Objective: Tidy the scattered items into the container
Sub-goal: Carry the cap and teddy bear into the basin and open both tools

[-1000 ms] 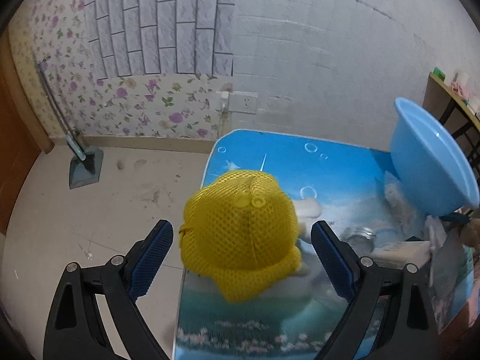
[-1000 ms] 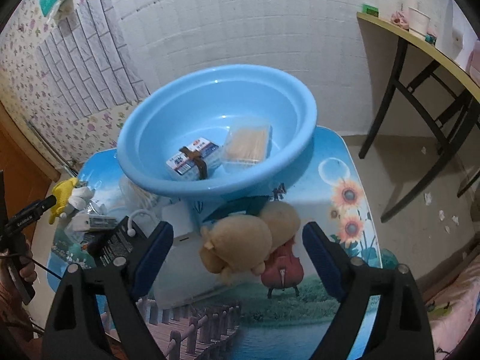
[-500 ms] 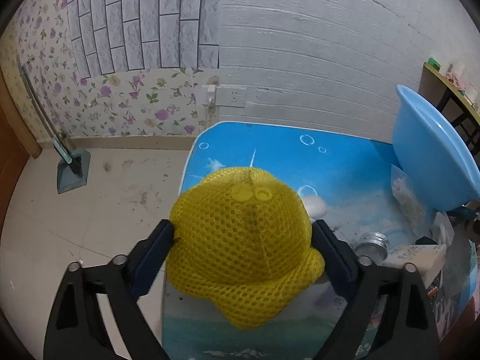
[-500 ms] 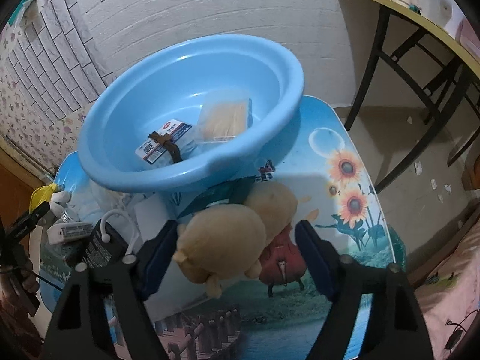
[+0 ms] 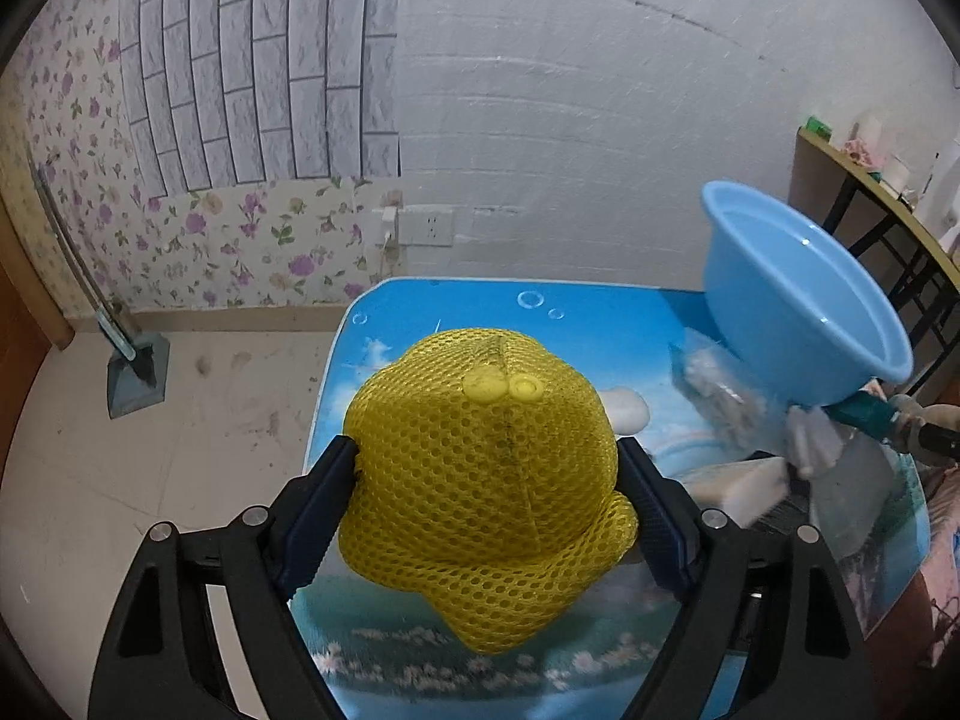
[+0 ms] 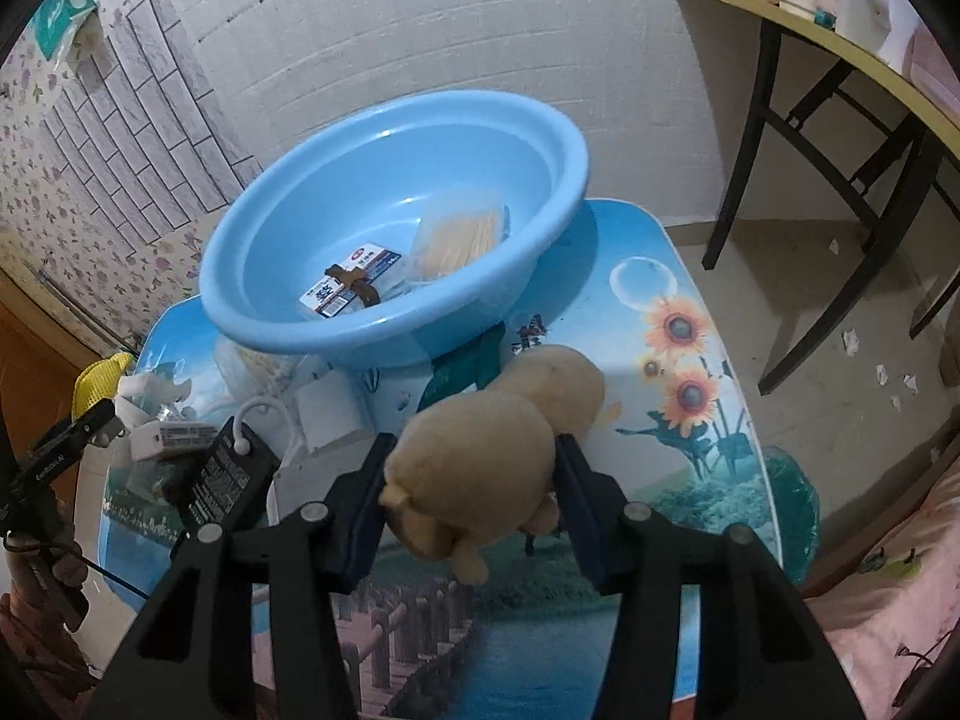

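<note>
My left gripper (image 5: 486,468) is shut on a yellow mesh cap (image 5: 480,480) and holds it above the left end of the table. My right gripper (image 6: 471,468) is shut on a tan plush toy (image 6: 474,468), close in front of the light blue basin (image 6: 396,222). The basin holds a labelled packet (image 6: 351,288) and a bag of sticks (image 6: 459,234). In the left wrist view the basin (image 5: 798,300) is at the right edge. The yellow cap also shows at the far left of the right wrist view (image 6: 99,378).
A black charger box (image 6: 225,474), a white box (image 6: 327,411), a white labelled box (image 6: 174,438) and plastic bags lie on the picture-printed table (image 6: 672,324) left of the basin. A dark-legged desk (image 6: 840,54) stands at the right. Walls are behind the table.
Both grippers have closed: the left on the yellow cap, the right on the plush toy. The left gripper has lifted the cap slightly.
</note>
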`<state>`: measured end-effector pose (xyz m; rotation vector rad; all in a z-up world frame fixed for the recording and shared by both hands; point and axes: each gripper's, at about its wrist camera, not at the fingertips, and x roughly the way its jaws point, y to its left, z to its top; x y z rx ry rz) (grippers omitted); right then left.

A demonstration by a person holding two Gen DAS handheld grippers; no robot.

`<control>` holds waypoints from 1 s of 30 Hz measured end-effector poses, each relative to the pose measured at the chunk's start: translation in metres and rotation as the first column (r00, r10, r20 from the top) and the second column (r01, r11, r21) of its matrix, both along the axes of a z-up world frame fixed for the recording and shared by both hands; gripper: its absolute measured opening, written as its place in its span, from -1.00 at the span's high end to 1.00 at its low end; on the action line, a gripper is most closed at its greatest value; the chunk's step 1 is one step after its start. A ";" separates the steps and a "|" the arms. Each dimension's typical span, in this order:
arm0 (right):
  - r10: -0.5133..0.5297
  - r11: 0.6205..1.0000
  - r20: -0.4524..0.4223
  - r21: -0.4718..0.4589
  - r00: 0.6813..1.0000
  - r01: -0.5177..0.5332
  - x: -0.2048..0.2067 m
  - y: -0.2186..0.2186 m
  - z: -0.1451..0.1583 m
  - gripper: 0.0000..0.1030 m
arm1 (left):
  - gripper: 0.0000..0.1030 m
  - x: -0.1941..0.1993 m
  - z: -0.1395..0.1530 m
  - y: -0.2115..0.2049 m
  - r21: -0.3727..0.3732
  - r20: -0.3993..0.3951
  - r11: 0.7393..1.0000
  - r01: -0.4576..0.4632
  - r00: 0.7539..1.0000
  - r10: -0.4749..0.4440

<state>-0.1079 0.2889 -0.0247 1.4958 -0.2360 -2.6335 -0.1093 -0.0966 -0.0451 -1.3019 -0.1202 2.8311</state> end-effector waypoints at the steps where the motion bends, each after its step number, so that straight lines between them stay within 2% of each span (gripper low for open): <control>1: 0.002 1.000 -0.006 -0.003 1.000 -0.002 0.003 0.000 0.003 0.02 | -0.64 0.003 0.003 0.001 0.002 -0.006 1.000 -0.001 1.000 0.001; 10: 0.025 0.999 -0.069 -0.028 0.997 -0.027 0.022 0.008 0.026 0.02 | -0.64 0.034 0.039 0.019 -0.014 -0.061 1.000 -0.020 0.998 0.019; 17: 0.092 0.994 -0.114 -0.044 0.989 -0.098 0.025 0.002 0.060 0.02 | -0.64 0.045 0.072 0.037 0.000 -0.108 1.000 -0.024 0.994 0.024; 20: 0.109 0.992 -0.123 -0.057 0.986 -0.116 0.023 0.001 0.068 0.02 | -0.64 0.044 0.083 0.047 -0.018 -0.131 1.000 -0.014 0.991 0.012; 30: 0.143 0.984 -0.203 -0.072 0.969 -0.160 0.010 0.000 0.085 0.02 | -0.65 0.031 0.103 0.070 -0.004 -0.168 0.999 0.037 0.985 -0.037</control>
